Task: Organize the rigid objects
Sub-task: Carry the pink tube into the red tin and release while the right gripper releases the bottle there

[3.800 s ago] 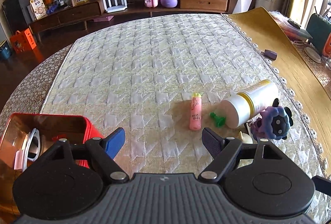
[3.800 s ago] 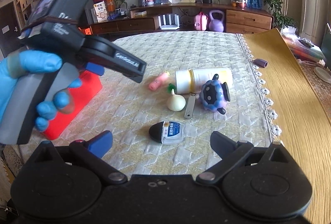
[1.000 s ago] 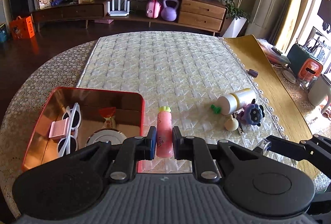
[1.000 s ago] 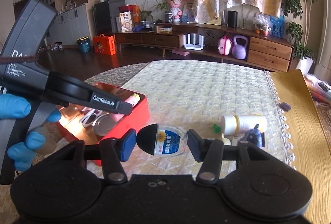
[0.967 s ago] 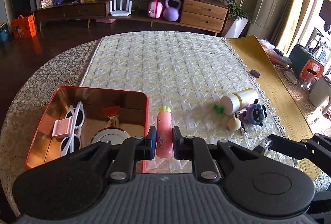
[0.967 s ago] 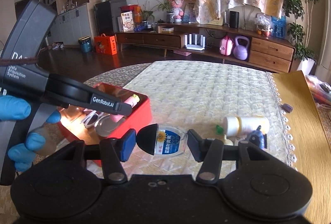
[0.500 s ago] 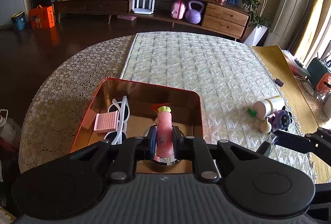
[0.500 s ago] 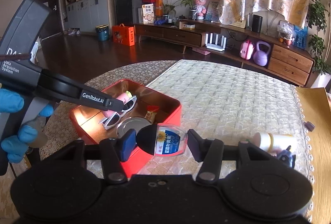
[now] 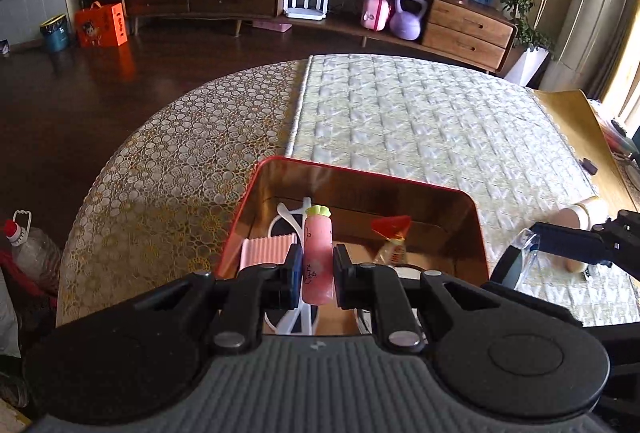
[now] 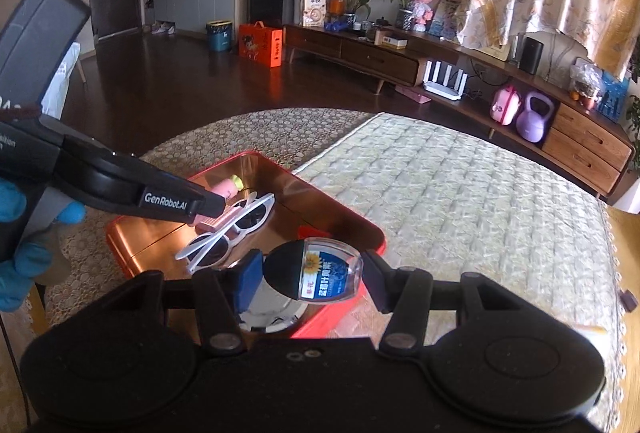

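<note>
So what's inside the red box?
The red tin holds white sunglasses, a pink ribbed piece, a red-topped packet and something round and silvery. The grippers cover the rest.

White sunglasses (image 10: 236,229), a pink ridged stand (image 9: 266,253) and a red-topped packet (image 9: 392,237) are crowding the red tin (image 9: 360,175), leaving bare floor along its far wall. The quilted mat (image 9: 420,121) beyond is lying open; the other gripper (image 9: 568,239) is blocking the right side.
</note>
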Demonstrator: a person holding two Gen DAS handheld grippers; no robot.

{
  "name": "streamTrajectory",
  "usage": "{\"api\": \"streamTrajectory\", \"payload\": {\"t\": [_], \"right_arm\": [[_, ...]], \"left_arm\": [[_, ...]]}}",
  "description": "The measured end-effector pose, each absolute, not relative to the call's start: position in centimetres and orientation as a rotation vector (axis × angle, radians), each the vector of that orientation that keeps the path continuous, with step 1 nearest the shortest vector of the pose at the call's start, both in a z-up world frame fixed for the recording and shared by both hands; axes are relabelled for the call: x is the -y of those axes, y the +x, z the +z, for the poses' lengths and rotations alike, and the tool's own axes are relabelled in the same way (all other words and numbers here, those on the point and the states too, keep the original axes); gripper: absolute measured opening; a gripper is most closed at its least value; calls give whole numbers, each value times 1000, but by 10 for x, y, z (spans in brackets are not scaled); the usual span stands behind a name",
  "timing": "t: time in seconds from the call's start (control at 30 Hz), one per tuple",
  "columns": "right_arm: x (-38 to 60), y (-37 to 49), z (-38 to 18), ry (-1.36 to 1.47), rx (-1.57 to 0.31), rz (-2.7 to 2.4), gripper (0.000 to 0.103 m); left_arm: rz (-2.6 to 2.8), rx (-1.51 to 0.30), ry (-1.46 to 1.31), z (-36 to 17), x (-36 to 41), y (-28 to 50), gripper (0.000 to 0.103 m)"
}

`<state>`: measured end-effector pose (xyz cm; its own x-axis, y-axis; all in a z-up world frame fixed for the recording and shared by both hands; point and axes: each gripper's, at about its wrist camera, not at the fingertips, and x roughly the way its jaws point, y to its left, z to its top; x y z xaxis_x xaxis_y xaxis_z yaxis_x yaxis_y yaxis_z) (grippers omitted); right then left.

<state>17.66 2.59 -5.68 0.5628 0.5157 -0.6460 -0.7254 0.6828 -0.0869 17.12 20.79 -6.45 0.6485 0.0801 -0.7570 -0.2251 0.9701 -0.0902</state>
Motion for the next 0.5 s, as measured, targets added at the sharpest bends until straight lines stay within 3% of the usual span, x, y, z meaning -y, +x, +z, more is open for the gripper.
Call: {"api": "streamTrajectory", "payload": {"t": [0.5], "right_arm": [[-84,216,-87,-489,-670,783,53]], "left_arm": [[175,-897,-166,-93,-233,214,16]]}}
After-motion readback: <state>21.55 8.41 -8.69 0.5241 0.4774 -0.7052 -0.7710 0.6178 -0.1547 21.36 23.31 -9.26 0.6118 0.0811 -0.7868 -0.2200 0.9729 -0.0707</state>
